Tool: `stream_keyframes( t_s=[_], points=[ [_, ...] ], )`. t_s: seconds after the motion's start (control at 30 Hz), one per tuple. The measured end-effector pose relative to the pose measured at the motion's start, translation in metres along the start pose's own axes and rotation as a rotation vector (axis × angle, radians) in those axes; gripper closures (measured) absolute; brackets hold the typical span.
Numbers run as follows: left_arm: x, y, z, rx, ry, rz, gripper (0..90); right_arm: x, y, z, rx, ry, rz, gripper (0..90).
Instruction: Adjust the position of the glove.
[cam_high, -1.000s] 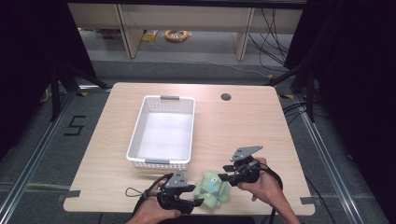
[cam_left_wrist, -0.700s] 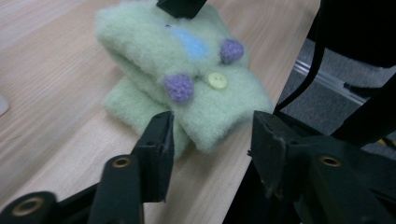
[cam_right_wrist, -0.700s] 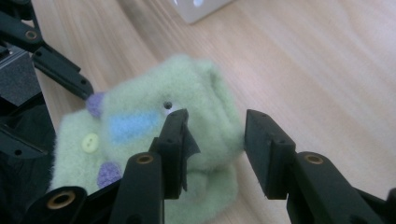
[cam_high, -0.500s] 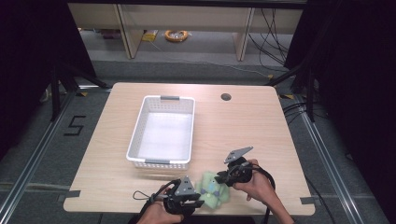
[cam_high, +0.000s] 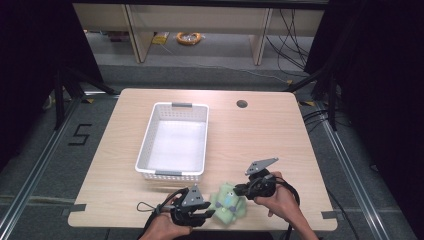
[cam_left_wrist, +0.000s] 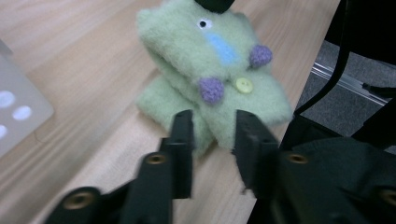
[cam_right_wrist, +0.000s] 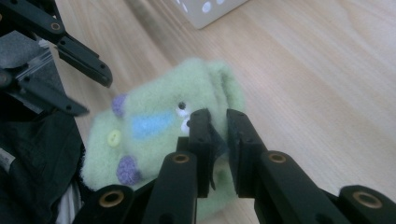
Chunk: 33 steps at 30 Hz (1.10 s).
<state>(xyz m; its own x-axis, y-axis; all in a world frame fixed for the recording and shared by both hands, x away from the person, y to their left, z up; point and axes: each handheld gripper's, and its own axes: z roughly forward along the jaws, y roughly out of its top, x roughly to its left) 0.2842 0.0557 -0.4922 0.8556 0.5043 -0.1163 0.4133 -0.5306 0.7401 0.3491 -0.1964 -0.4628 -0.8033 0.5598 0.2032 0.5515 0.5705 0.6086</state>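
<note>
At the near edge of the bench (cam_high: 280, 130), just in front of the white basket (cam_high: 150, 145), lies a green plush toy (cam_high: 229, 202) with purple knobs, a yellow button and a blue patch; it sits between the two hands, partly folded on itself; right gripper (cam_right_wrist: 218, 122) has its fingers pressed nearly together on a fold of fleece by the toy's eyes, a thin pinch of fabric between them; left gripper (cam_left_wrist: 212, 128) has its fingers spread, the toy's lower edge lying just beyond and between the tips, touching or nearly so, hard to tell which; step in hand looks like securing the toy from both sides, probably ahead of lifting it; next move, by my reading, calls for the left fingers to close on the lower edge; basket stands empty.
</note>
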Motion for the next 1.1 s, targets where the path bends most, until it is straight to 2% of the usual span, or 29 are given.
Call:
stream_keyframes(
  t_s=[0.03,0.07,0.1,0.17,0.23,0.3,0.33,0.37,0.4,0.43,0.47,0.5,0.57,0.63,0.67,0.73,0.77,0.8,0.87,0.93,1.0,1.03,1.07,1.1],
  points=[
    [-0.001,0.000,0.001,0.006,0.000,0.016,62.4,0.001,0.000,0.001,0.014,0.012,0.009,81.8],
    [-0.004,0.000,0.003,-0.005,0.004,0.004,59.8,-0.001,0.000,0.002,0.011,0.012,-0.006,81.8],
    [-0.003,0.001,0.003,0.014,0.003,0.051,58.9,-0.002,0.000,0.003,0.012,0.010,-0.017,81.7],
    [-0.007,0.001,0.006,0.018,-0.004,0.048,57.5,-0.001,0.000,0.002,0.011,0.007,0.008,81.7],
    [-0.010,0.000,0.008,0.037,-0.002,0.076,55.3,-0.002,0.000,0.002,0.014,0.007,0.003,81.7],
    [-0.012,-0.002,0.011,0.048,0.001,0.082,55.0,-0.003,0.000,0.003,0.015,0.008,-0.003,81.6],
    [-0.012,-0.002,0.012,0.051,0.025,0.096,55.2,-0.003,0.000,0.004,0.016,0.015,-0.005,81.6],
    [-0.011,-0.002,0.012,0.060,0.029,0.126,56.8,-0.004,0.000,0.005,0.012,0.022,-0.015,81.5],
    [-0.012,-0.002,0.014,0.049,0.035,0.109,57.9,-0.004,0.000,0.005,0.013,0.023,-0.018,81.6],
    [-0.011,-0.002,0.014,0.055,0.033,0.126,60.3,-0.004,0.000,0.005,0.015,0.026,-0.015,81.5],
    [-0.011,-0.002,0.015,0.061,0.030,0.118,63.1,-0.003,0.000,0.003,0.020,0.010,0.012,81.6],
    [-0.011,-0.001,0.015,0.070,0.031,0.127,67.0,-0.003,0.000,0.003,0.018,0.009,0.010,81.6],
    [-0.012,-0.001,0.015,0.062,0.010,0.126,76.3,-0.002,0.000,0.003,0.021,0.009,0.012,81.6],
    [-0.012,0.002,0.012,0.058,-0.002,0.123,80.9,-0.003,0.000,0.003,0.016,0.017,-0.004,81.7],
    [-0.011,0.003,0.009,0.053,-0.007,0.119,82.2,-0.003,0.000,0.002,0.014,0.016,0.004,81.7],
    [-0.007,0.007,0.003,0.025,-0.016,0.101,83.3,-0.001,0.001,-0.002,0.006,0.013,0.017,81.8],
    [-0.004,0.010,-0.001,0.017,-0.017,0.091,83.5,0.001,0.001,-0.003,-0.008,0.011,0.023,81.8],
    [-0.002,0.012,-0.004,-0.009,-0.026,0.074,83.6,0.002,0.000,-0.004,-0.036,0.010,0.022,81.9],
    [0.003,0.017,-0.010,-0.030,-0.023,0.064,83.7,0.004,0.001,-0.014,-0.023,0.007,0.018,81.9],
    [0.009,0.020,-0.013,-0.042,-0.017,0.065,83.7,0.007,0.000,-0.019,-0.041,-0.004,0.008,81.9],
    [0.014,0.023,-0.013,-0.038,-0.021,0.051,84.1,0.012,-0.004,-0.024,-0.042,-0.002,0.027,81.9],
    [0.018,0.024,-0.012,-0.034,-0.020,0.063,84.4,0.013,-0.007,-0.025,-0.052,-0.011,0.024,81.9],
    [0.019,0.025,-0.011,-0.032,-0.018,0.053,84.5,0.015,-0.010,-0.026,-0.052,-0.014,0.021,82.0],
    [0.021,0.025,-0.009,-0.029,-0.028,0.061,84.5,0.018,-0.013,-0.026,-0.056,-0.009,0.037,82.0]
  ],
)
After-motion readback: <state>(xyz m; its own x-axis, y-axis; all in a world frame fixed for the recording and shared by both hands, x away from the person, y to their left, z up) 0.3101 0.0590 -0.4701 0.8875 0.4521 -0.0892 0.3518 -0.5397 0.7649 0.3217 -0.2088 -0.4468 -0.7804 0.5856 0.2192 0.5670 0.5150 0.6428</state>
